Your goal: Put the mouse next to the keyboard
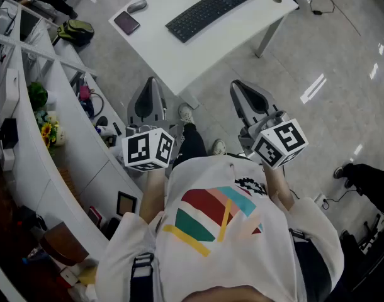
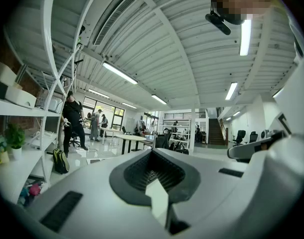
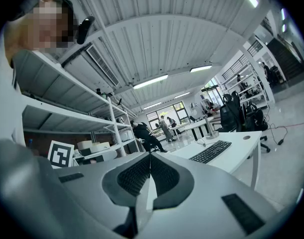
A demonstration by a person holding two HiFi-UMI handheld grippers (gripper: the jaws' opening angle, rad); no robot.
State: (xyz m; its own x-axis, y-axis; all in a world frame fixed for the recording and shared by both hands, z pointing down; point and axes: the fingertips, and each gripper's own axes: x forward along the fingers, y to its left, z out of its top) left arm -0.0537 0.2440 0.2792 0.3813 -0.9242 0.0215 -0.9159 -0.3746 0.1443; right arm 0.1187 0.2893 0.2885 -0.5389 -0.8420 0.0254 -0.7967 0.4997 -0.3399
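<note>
Mouse (image 1: pixel 136 6) is seen ahead on the desk (image 1: pixel 179 55), left of the keyboard (image 1: pixel 209 10) | left gripper (image 1: pixel 148 99) is judged nearer, seemingly | right gripper (image 1: pixel 245 96) and left are held pressed together, empty.

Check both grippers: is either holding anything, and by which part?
Nothing is held. The left gripper and the right gripper both have their jaws shut with nothing between them. The mouse lies on the table, away from both.
</note>
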